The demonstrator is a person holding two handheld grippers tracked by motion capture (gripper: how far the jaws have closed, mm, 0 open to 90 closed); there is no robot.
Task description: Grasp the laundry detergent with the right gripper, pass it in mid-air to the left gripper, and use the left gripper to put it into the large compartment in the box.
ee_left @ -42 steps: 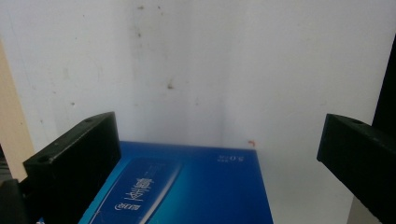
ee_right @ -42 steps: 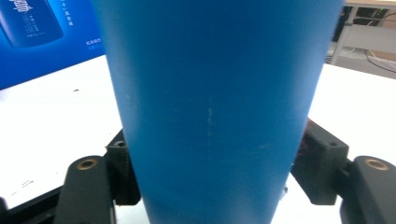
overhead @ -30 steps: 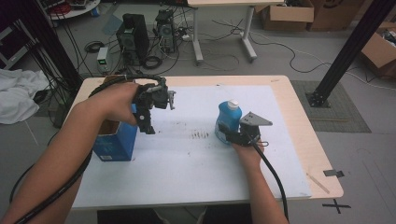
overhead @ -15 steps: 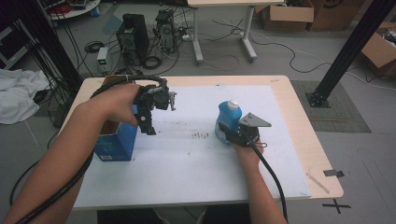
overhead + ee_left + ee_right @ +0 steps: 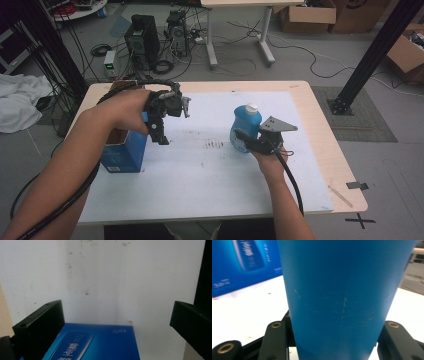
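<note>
Tongs in your right hand (image 5: 243, 138) have just been closing and now clamp the blue bottle (image 5: 245, 127), which stands upright on the white sheet (image 5: 210, 170) covering the counter (image 5: 320, 135), right of centre. Your left tongs (image 5: 161, 131) hang with jaws spread wide, nothing between them, just above the blue box (image 5: 122, 152) at the sheet's left edge.

even, soft overhead light in the high view; faint shadows under the forearms on the counter (image 5: 210, 175). right gripper view: blue bottle (image 5: 342, 295) close, soft-focus, slightly smeared. left gripper view washed-out white, mild glare; blue box (image 5: 100, 345) sharp.
</note>
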